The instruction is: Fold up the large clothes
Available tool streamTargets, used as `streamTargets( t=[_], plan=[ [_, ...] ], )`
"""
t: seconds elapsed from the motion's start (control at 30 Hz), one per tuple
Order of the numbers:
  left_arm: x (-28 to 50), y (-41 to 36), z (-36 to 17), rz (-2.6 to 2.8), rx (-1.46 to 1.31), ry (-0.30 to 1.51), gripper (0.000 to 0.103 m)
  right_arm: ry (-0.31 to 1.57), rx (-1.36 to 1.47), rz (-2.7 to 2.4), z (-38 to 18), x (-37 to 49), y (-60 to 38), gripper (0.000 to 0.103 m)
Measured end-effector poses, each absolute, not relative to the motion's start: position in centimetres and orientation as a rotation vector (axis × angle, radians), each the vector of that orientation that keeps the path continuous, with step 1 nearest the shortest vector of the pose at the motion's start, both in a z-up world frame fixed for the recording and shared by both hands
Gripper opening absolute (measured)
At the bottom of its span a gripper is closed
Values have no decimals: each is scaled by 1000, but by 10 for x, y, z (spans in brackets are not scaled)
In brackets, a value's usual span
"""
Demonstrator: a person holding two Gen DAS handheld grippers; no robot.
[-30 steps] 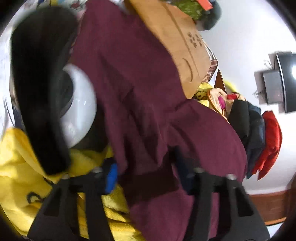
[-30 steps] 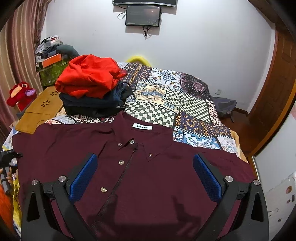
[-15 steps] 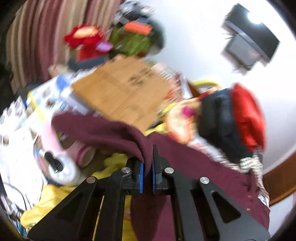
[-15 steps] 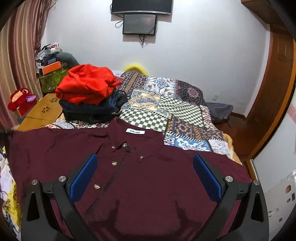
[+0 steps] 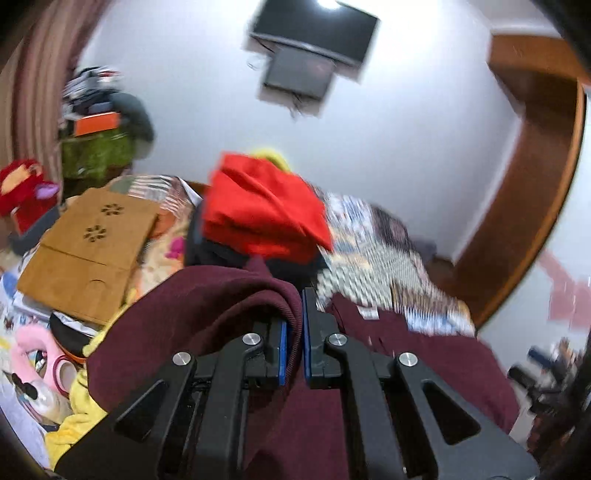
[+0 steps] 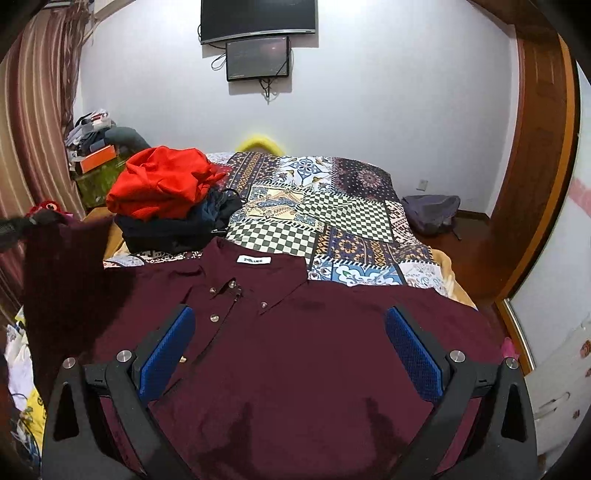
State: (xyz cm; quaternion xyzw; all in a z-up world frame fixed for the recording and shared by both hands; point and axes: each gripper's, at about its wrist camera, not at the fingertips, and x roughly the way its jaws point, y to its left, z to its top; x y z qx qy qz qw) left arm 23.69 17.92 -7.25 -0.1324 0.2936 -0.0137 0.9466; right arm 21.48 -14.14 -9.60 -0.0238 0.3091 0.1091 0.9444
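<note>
my left tool (image 5: 294,332) is clamped on the maroon shirt (image 6: 295,354) sleeve, right tool (image 6: 290,354) spread apart over the bed (image 6: 332,210).

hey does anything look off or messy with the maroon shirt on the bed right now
Mostly it lies flat, buttoned, collar up. The odd part is the maroon shirt's left sleeve: it's lifted off the bed, bunched and pinched in the left gripper, hanging over the bedside clutter. The right gripper hovers open above the shirt front.

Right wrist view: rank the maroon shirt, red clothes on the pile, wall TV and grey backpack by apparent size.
1. maroon shirt, though it lies nearest the camera.
2. red clothes.
3. wall TV, cropped by the frame edge, so unsure.
4. grey backpack.
</note>
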Motion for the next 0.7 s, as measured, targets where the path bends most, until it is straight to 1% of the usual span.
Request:
streamTargets(
  t=[0.17, 0.2, 0.27, 0.3, 0.37, 0.4, 0.43, 0.6, 0.7],
  plan=[
    [254, 130, -128, -99, -236, 799, 6, 620, -64, 208, -98, 207, -149, 102],
    [256, 124, -140, -117, -237, 844, 8, 618, -67, 204, -98, 206, -150, 102],
    [254, 113, -163, -147, -245, 921, 14, 616, -72, 199, -100, 205, -152, 102],
    [251, 107, -173, -154, -246, 955, 19, 618, -70, 198, -101, 205, -154, 102],
    [242, 97, -184, -151, -244, 998, 29, 623, -60, 198, -102, 206, -157, 102],
    [239, 96, -187, -149, -243, 1019, 38, 626, -56, 198, -102, 207, -157, 102],
    [239, 96, -191, -150, -245, 1026, 43, 632, -48, 199, -104, 208, -158, 102],
    [219, 114, -173, -149, -330, 984, 51, 653, -39, 206, -109, 211, -156, 102],
    [211, 134, -152, -107, -359, 915, 59, 662, -51, 206, -112, 213, -152, 102]
  ],
)
